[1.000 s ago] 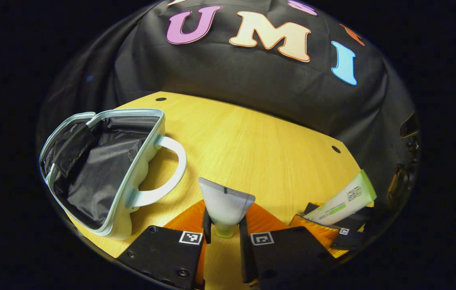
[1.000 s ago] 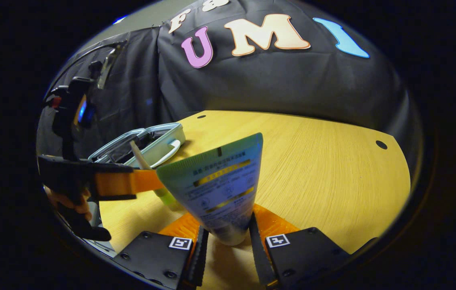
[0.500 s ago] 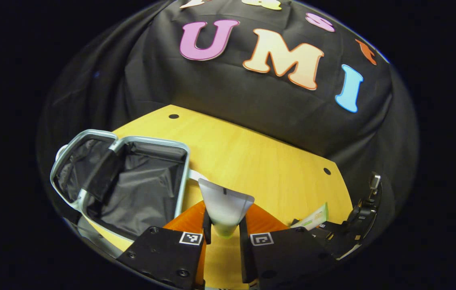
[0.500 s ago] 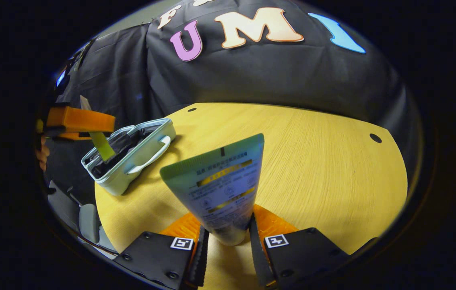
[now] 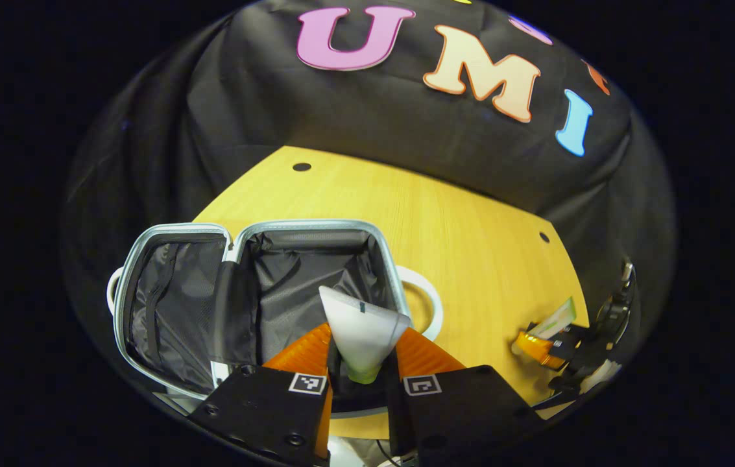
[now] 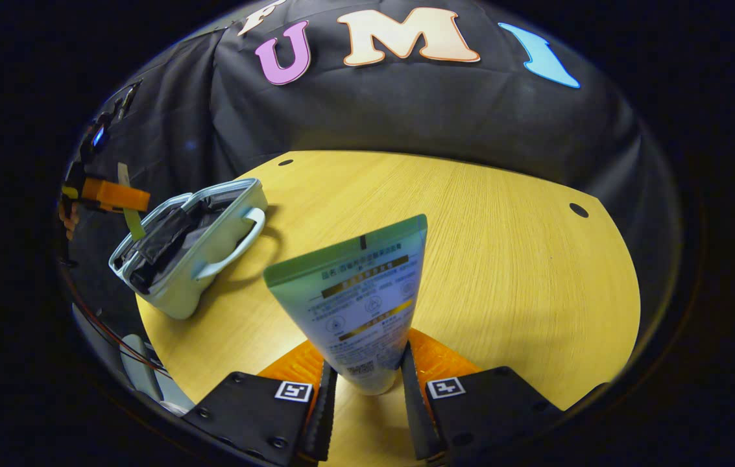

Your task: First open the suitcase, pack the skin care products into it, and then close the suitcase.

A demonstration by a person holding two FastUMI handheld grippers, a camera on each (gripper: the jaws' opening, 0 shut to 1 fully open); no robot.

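Both grippers holding tubes beside the open suitcase [image 5: 257, 285]

Left gripper [image 5: 362, 363] is pinching a pale tube [image 5: 362, 327] over the lining; right gripper [image 6: 362, 389] is gripping a green tube [image 6: 357, 305], its printed face showing.

The pale blue hard-shell suitcase [image 5: 367, 228] lies open at the left end of the round yellow wooden table [image 5: 471, 246], its black fabric-lined compartments facing up with nothing lying in the right one. A black strap [image 5: 232, 311] runs down between the two halves, and the white carry handle [image 5: 431, 305] juts out on the right side. In the right gripper view the wide table surface [image 6: 510, 272] beside the suitcase [image 6: 193, 259] is bare.
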